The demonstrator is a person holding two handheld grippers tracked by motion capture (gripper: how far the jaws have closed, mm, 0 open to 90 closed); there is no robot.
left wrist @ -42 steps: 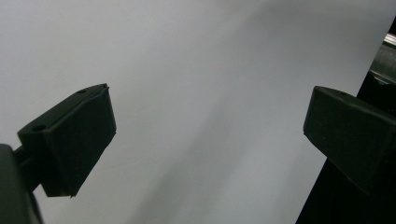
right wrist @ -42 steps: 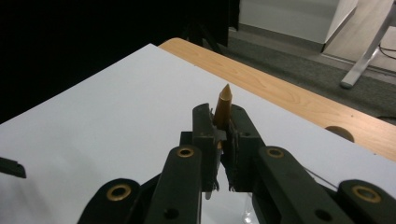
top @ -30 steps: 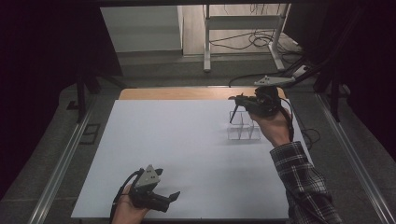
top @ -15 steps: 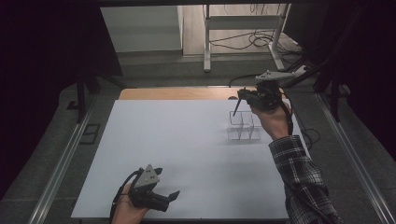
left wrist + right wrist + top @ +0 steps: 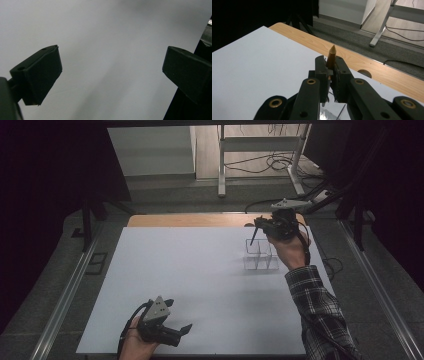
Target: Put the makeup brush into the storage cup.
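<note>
Right gripper (image 5: 331,75) pinches a pencil (image 5: 331,56) tight, tip-down over the clear organizer (image 5: 261,255) near the table's (image 5: 200,270) far right edge, prob to drop it in. Left gripper (image 5: 175,330) idles w/ jaws spread at the near edge.

Right hand-held gripper (image 5: 331,75): the pencil (image 5: 331,57) shows its pointed tip above the clamping jaws, the rest of its length hidden between and below them; in the high view it is a thin dark line, too small for detail. The clear compartment box (image 5: 260,254) is partly covered by the person's right hand (image 5: 290,251), and the right gripper view cuts it off at the bottom edge. Left hand-held gripper (image 5: 111,67): the right-hand jaw runs off the frame edge, and the bench (image 5: 107,30) behind is blurred.
</note>
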